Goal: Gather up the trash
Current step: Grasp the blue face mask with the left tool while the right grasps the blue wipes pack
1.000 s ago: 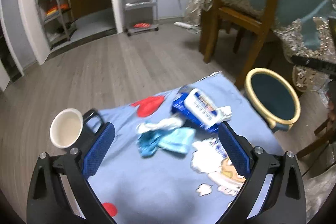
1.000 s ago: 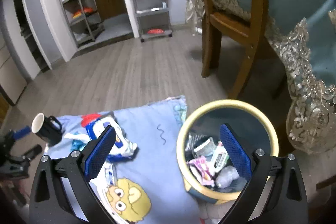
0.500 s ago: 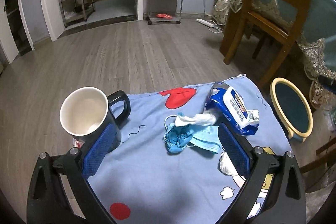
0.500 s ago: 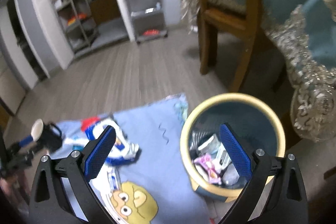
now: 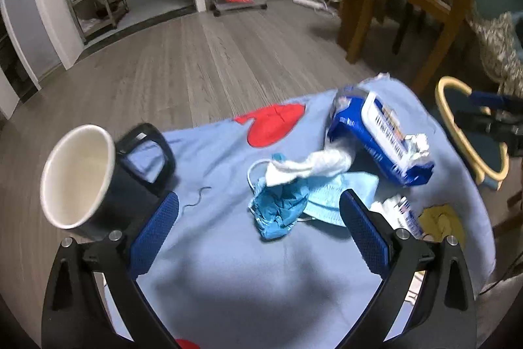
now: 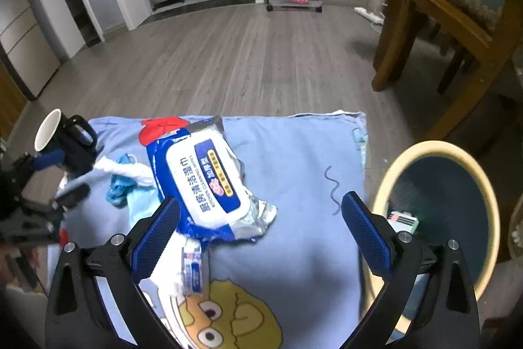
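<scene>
left gripper (image 5: pixel 258 224) wide, empty | crumpled mask (image 5: pixel 281 211) dead ahead at 12, nearer this gripper | right gripper (image 6: pixel 260 224) wide, empty | bin (image 6: pixel 483 185) at 2

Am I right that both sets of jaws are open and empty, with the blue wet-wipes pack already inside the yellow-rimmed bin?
Not quite. The wet-wipes pack lies on the blue cloth, beside the bin, as the right wrist view shows. Left gripper and right gripper are open and empty.
</scene>
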`<action>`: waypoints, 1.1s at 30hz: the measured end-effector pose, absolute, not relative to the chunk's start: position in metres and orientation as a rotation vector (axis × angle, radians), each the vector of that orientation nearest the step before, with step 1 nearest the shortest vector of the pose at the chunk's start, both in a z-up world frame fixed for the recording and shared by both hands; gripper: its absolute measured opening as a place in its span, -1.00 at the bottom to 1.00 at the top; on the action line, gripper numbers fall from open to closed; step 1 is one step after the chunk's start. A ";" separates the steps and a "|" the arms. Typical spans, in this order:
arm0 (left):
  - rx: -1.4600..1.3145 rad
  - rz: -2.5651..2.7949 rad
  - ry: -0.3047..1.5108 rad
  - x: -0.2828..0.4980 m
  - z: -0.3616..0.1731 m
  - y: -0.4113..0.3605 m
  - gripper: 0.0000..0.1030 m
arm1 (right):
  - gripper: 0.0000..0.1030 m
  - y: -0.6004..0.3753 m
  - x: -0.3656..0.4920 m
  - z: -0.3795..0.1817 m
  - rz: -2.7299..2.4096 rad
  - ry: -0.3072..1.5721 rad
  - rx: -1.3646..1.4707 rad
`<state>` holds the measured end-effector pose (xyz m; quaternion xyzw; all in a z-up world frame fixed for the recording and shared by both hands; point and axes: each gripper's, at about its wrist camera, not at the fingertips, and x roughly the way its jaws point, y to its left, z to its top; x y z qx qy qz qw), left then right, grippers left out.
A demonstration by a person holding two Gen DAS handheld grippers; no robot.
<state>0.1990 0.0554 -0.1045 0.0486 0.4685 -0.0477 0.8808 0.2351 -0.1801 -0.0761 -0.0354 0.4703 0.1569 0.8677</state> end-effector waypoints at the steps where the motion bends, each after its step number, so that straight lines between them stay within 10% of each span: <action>1: 0.101 -0.100 0.986 0.201 -0.109 0.055 0.88 | 0.90 -0.178 0.238 -0.077 0.336 0.984 -0.072; 12: 0.051 -0.144 1.061 0.222 -0.142 0.052 0.54 | 0.90 -0.145 0.253 -0.104 0.454 1.021 -0.060; 17: 0.065 -0.164 1.130 0.225 -0.158 0.054 -0.28 | 0.90 -0.128 0.255 -0.115 0.521 1.056 -0.104; 25: 0.064 -0.161 1.125 0.222 -0.156 0.058 -0.34 | 0.88 -0.098 0.252 -0.136 0.510 1.082 -0.266; 33: 0.082 -0.172 1.111 0.217 -0.145 0.056 -0.34 | -0.67 -0.104 0.239 -0.117 0.532 1.052 -0.306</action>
